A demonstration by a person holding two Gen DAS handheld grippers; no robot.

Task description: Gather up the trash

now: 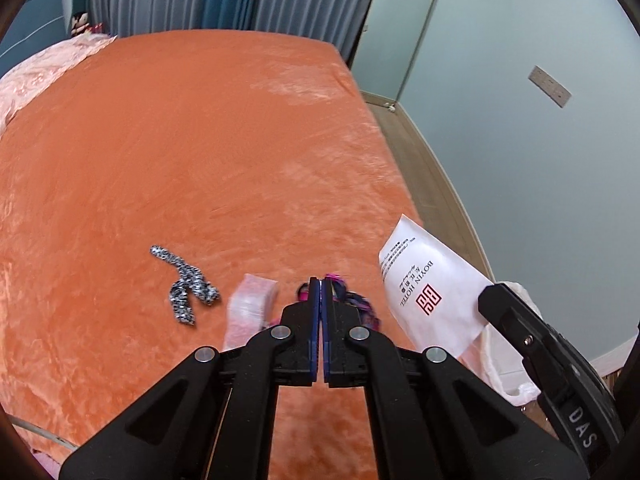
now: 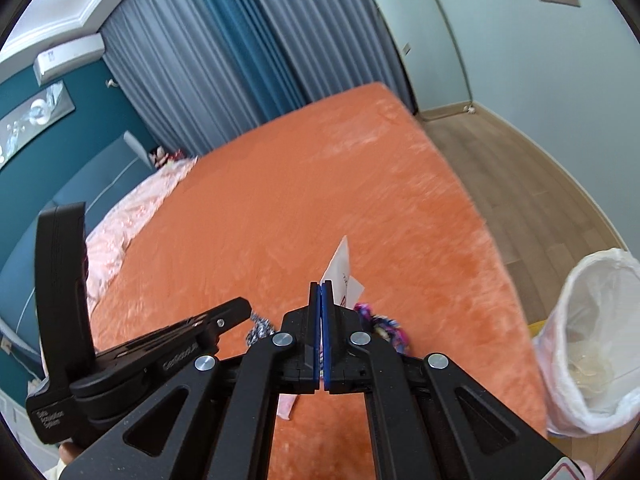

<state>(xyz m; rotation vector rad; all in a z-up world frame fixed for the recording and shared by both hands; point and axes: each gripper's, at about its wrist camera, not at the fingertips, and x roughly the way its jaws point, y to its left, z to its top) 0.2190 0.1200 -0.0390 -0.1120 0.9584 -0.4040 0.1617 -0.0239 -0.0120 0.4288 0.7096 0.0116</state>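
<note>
Left tool (image 1: 321, 286) is seen with blue pads pressed together, nothing gripped, held over the near part of the orange bed (image 1: 192, 152). Right tool (image 2: 321, 290) is clamped on a white paper sleeve (image 1: 430, 288) printed BOYIN HOTEL, raised above the bed's right edge. Just beyond the left tool a pink wrapper (image 1: 250, 306) and a multicoloured scrunchie (image 1: 360, 304) are seen lying on the bed; a black-and-white scrunchie (image 1: 186, 286) lies further left. A white-lined trash bin (image 2: 592, 344) is seen on the floor beside the bed.

Both wrist views overlook the orange bed (image 1: 200, 160).
</note>
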